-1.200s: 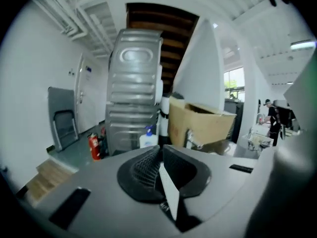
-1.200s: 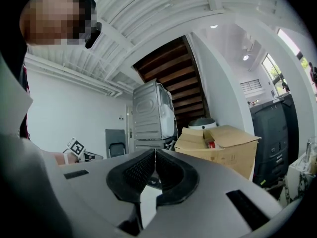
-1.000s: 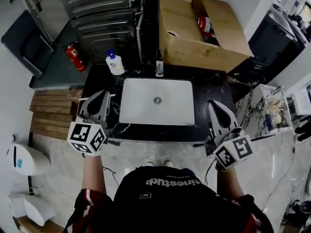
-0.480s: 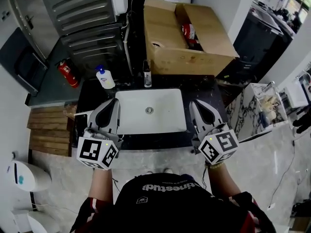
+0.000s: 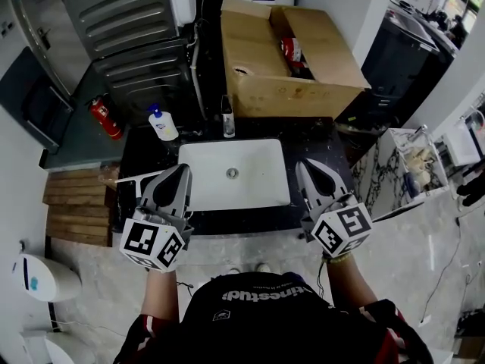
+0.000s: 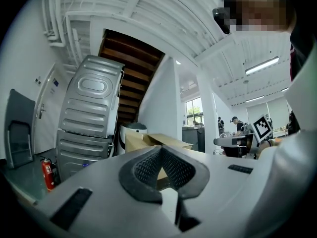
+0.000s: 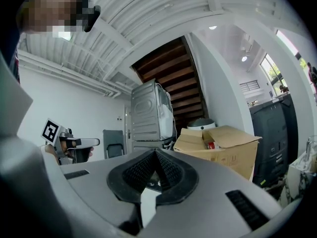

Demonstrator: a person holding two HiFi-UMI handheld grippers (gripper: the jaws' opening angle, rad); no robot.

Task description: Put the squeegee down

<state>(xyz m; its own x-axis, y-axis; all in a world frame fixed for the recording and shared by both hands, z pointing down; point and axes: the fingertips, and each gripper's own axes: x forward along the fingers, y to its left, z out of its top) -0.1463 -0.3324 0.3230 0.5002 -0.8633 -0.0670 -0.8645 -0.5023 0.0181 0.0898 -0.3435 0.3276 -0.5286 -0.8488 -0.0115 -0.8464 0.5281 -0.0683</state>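
squeegee lies on counter; left gripper and right gripper jaws closed, empty

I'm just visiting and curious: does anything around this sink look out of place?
A big open cardboard box sits directly behind the white sink, which is odd next to a washbasin. Nothing looks spilled or broken.

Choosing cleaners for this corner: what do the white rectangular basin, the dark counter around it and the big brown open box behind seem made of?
White rectangular basin: probably glazed ceramic, smooth, faintly glossy. Dark counter: likely polished stone or stone-look slab, black with pale flecks and reflections. Big brown open box: cardboard, matt, folded flaps.
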